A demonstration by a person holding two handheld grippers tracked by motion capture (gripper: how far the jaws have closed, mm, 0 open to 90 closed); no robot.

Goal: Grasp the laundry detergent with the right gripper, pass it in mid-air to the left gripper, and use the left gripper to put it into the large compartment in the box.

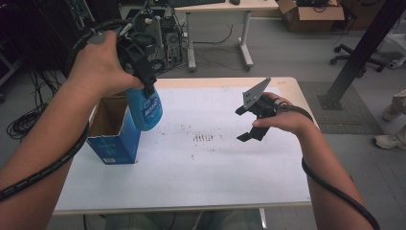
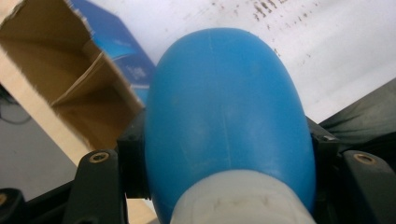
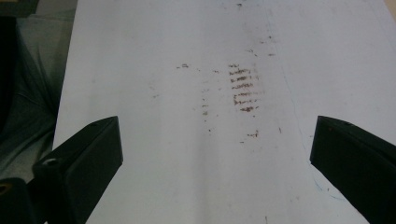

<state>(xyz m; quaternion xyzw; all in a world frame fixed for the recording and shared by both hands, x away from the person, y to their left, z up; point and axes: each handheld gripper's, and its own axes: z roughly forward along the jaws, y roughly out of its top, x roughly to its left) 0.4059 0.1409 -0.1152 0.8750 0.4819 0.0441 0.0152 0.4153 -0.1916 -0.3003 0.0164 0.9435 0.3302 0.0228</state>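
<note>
Your counter (image 1: 201, 182) is covered by a white sheet, with a patch of short brown streaks (image 1: 203, 138) near its middle; the same marks show in the right gripper view (image 3: 243, 88), lying between the jaws and farther off. Behind the counter stands a pale desk (image 1: 220, 7) on white legs with loose cables on the grey floor below it, a cardboard carton (image 1: 311, 14) at the back right, and a dark slanted post (image 1: 364, 48) with an office chair base beside it.

At the counter's left edge sits an open blue box (image 1: 115, 139) with a brown cardboard inside; in the left gripper view its open top (image 2: 60, 88) lies just beside and below the bottle.

Your left tool (image 1: 143, 62) is clamped on a blue plastic bottle (image 1: 146, 108), gripping it near the pale cap end so the rounded body hangs down and tilts slightly, held in the air just above the box's right edge and clear of the counter. The bottle is smooth, bright blue, with white lettering on its side; in the left gripper view its body (image 2: 229, 107) bulges between the two jaws, with a whitish collar at the bottom.

Your right tool (image 1: 249, 124) hangs above the counter's right half with its jaws spread wide and nothing between them.
</note>
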